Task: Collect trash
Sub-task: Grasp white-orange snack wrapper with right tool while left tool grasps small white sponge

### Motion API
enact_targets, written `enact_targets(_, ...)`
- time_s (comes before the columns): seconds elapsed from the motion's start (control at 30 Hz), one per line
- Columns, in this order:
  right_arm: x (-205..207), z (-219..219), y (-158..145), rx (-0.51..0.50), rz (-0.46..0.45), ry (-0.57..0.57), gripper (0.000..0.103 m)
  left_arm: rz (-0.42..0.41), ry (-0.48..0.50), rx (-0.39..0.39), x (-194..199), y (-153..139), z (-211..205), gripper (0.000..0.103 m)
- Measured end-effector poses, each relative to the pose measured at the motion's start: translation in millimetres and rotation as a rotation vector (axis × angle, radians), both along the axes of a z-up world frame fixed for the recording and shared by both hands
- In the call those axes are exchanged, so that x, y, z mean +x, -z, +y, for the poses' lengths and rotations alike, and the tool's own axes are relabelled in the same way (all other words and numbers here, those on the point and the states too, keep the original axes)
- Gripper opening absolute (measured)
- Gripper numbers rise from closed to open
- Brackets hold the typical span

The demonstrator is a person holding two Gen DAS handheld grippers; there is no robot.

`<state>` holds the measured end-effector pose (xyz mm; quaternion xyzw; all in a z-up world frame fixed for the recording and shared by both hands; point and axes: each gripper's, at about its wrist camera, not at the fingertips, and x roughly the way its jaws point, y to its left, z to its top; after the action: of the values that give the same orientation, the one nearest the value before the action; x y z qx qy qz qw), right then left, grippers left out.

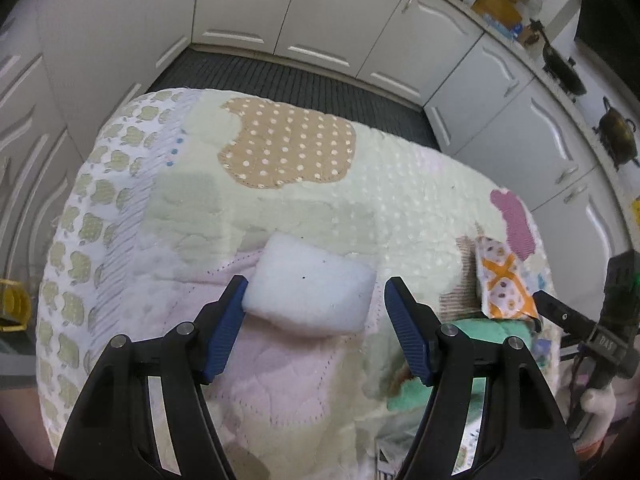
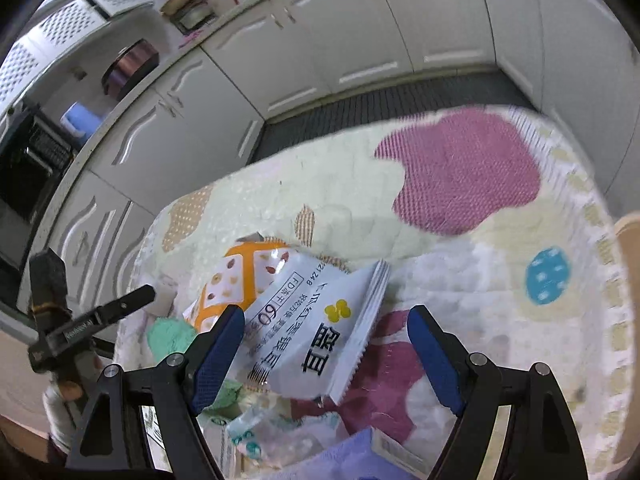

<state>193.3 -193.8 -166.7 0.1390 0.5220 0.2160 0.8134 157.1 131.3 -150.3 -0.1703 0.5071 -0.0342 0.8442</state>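
Note:
A white foam block (image 1: 310,290) lies on the quilted table cover (image 1: 280,208). My left gripper (image 1: 314,294) is open, its jaws on either side of the block, the left pad touching its edge. An orange-and-white snack wrapper (image 1: 502,280) stands at the right, beside the right gripper's tip. In the right wrist view my right gripper (image 2: 326,326) is open around a white snack wrapper with black print (image 2: 316,328), which lies partly over the orange-patterned wrapper (image 2: 234,276). The left gripper's finger (image 2: 120,306) shows at the left.
White kitchen cabinets (image 1: 320,12) and a dark floor mat (image 1: 288,80) lie beyond the table. Pots (image 1: 616,136) sit on the counter at right. A blue box (image 2: 360,460) and clear wrappers (image 2: 272,436) lie near the table's front edge.

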Motion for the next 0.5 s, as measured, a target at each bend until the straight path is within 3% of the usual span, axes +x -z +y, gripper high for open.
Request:
enact_targets(0.03,3,0,5,0.027,0.021,0.008,0.081,0.002,0.003,0.004,1,2,-1,0.069)
enact_targets(0.1,3,0,3,0.04,0.0,0.015,0.061,-0.001,0.004,0.0,1,5,0,0.065)
enact_targets(0.13,4,0,4,0.055,0.004,0.007,0.043,-0.002,0.003,0.005,0,5,1,0.057)
enact_targets(0.3,-3,1,-2,0.088,-0.046,-0.019,0.029,-0.019,0.006,-0.012,-5,3,6,0.046)
enact_targets(0.5,-24,-1,-40,0.092,-0.167,-0.053,0.02,-0.072,0.009,-0.027,-19,-18,13,0.042)
